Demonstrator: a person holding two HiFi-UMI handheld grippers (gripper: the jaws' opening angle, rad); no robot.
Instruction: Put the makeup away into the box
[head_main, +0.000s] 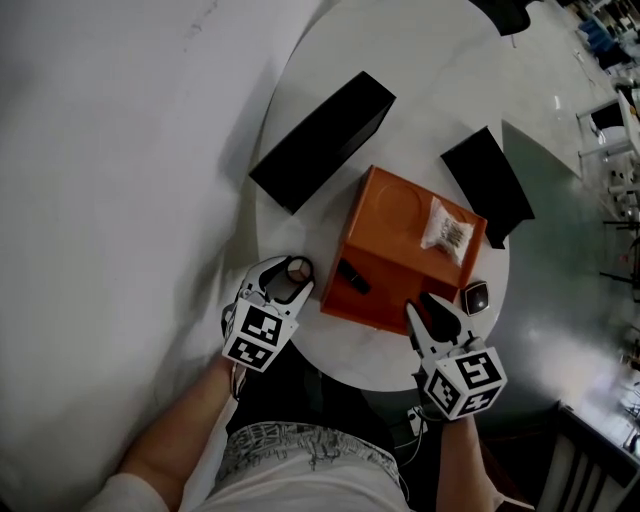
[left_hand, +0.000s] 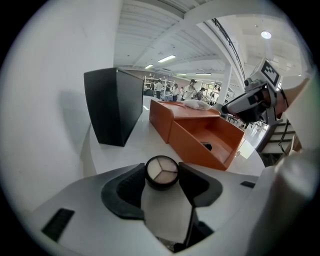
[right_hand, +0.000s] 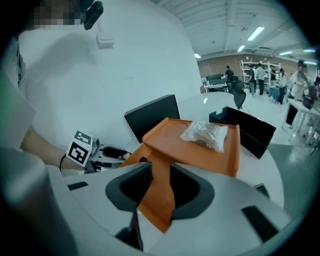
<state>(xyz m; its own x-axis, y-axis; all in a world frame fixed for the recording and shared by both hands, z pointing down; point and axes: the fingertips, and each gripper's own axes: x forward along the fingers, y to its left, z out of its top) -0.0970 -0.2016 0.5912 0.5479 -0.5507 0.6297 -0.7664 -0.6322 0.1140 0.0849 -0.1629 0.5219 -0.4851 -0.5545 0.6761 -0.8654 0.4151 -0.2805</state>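
An orange box (head_main: 392, 222) stands on the round white table (head_main: 300, 215), its lower front tray open with a small black makeup item (head_main: 352, 276) lying inside. My left gripper (head_main: 287, 279) is shut on a round compact (left_hand: 161, 171) with a three-part powder face, held just left of the box's tray. My right gripper (head_main: 430, 311) is shut on the near right corner of the box wall (right_hand: 159, 200). A clear bag (head_main: 447, 232) lies on the box's upper level. A small dark round item (head_main: 476, 298) sits on the table right of the box.
A long black box (head_main: 322, 140) lies behind the orange box on the left, and another black box (head_main: 487, 185) at the right. The table edge runs close under both grippers. People and shelves stand far off in the hall.
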